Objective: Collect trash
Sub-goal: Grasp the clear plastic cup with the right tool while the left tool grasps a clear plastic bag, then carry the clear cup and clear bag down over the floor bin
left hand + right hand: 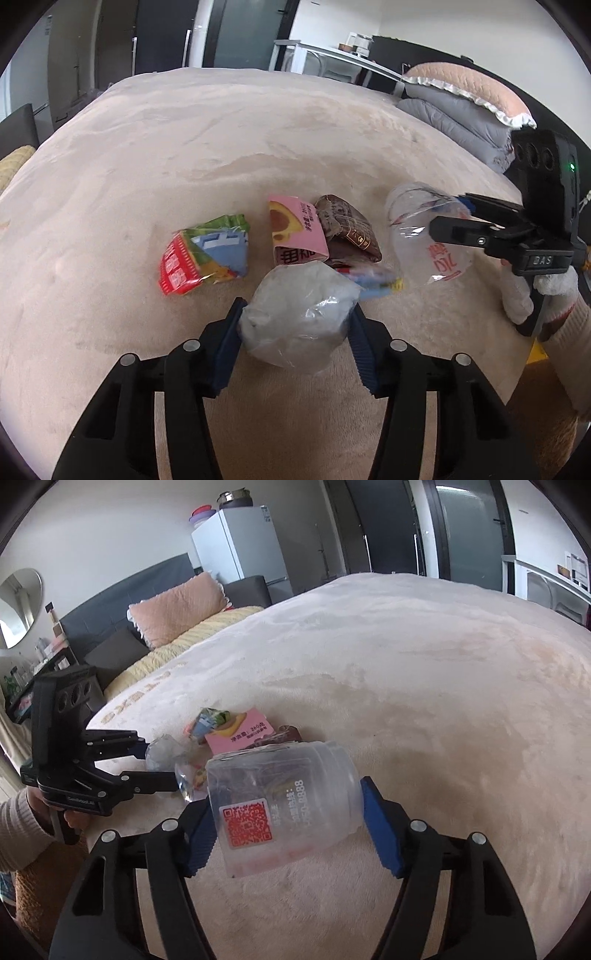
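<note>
- The left gripper pinches a crumpled clear bag. Both blue pads touch the bag's sides. The bag sits on the blanket, right between the fingers.
- The bag is soft and slippery. It could squish thin and slide out when it goes up. A tighter squeeze may help.
- The bag's far edge lies on a small blue and yellow wrapper. That wrapper could get dragged along and then drop off.
- The right gripper has a clear cup lying on its side between its fingers. The left pad touches the cup. The right pad looks just beside it, so I cannot tell if the grip is firm.
- The cup is round, smooth and thin. It could roll or pop out of the pads. It could also crush and crack if squeezed too hard.
- The cup's open end points away from the gripper, toward the other trash. If it tips, anything left inside could spill on the blanket.
- Just past the left gripper lie a red and green packet, a pink packet and a brown packet, all close together. A bump could push them away or off the bed.
- The two grippers are near each other. They could knock together when lifting.
</note>
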A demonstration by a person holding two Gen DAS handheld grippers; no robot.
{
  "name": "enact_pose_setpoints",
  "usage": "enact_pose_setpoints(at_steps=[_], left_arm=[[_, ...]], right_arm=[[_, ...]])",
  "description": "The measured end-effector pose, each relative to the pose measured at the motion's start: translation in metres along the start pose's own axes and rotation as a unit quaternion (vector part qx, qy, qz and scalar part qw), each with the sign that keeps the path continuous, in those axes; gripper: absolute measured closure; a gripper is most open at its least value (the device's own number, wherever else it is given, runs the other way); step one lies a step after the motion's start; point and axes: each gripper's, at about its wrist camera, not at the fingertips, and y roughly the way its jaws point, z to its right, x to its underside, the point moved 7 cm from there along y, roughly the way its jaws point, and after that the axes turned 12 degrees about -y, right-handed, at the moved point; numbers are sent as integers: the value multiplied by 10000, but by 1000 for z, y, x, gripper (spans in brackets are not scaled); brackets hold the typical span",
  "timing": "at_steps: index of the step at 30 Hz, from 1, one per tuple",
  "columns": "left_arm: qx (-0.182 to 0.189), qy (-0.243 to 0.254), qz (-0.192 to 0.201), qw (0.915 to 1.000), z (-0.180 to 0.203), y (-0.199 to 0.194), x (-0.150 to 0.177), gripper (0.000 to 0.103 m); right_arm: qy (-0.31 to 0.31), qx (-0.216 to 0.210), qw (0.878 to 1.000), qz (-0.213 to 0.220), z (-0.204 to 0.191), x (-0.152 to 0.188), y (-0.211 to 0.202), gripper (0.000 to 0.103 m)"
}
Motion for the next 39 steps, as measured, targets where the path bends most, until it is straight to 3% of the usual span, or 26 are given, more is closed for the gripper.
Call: enact_pose_setpoints(at_steps=[12,28,39], left_arm=[[223,21,347,9991,29,-43,19,51],[588,-4,469,9972,80,-119,94,51],[631,-32,482,9968,96,-162,127,51]], right_arm=[[318,168,9985,407,-36,13,-57,33],[554,513,9959,496,-121,79,-141,33],[593,695,9944,536,-167,99,-191,33]])
